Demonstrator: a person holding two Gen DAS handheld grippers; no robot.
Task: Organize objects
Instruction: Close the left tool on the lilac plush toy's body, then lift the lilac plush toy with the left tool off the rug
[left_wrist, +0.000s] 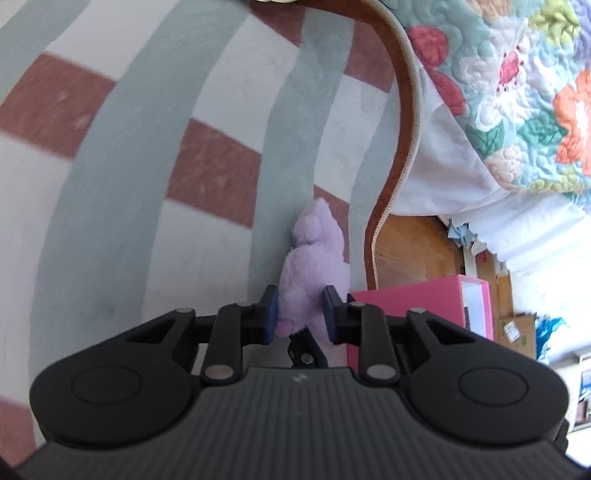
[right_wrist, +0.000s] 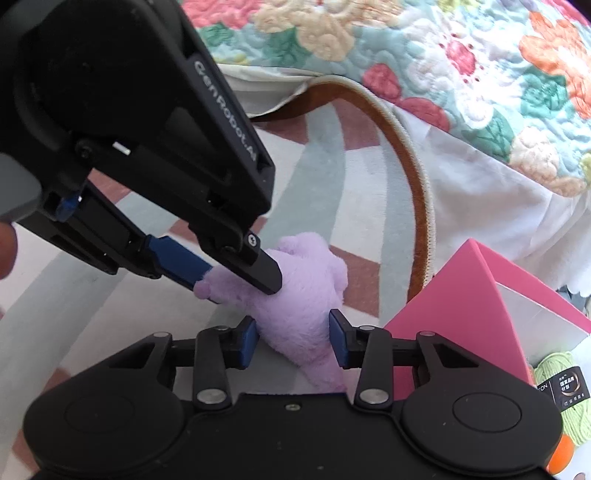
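Observation:
A soft purple plush toy (left_wrist: 314, 251) lies on a striped rug (left_wrist: 110, 184) beside the rug's brown edge. In the left wrist view my left gripper (left_wrist: 301, 306) is shut on the near end of the toy, both blue pads pressing into the fur. In the right wrist view the plush toy (right_wrist: 299, 295) sits between the pads of my right gripper (right_wrist: 293, 332), which touch its sides. My left gripper (right_wrist: 238, 282) comes in from the upper left and pinches the toy's other end.
An open pink box (right_wrist: 454, 306) stands just right of the toy, also seen as the pink box (left_wrist: 406, 299) on the wooden floor (left_wrist: 413, 247). Green yarn (right_wrist: 561, 391) and an orange object (right_wrist: 561, 454) lie at the lower right. A flowered quilt (right_wrist: 443, 55) hangs behind.

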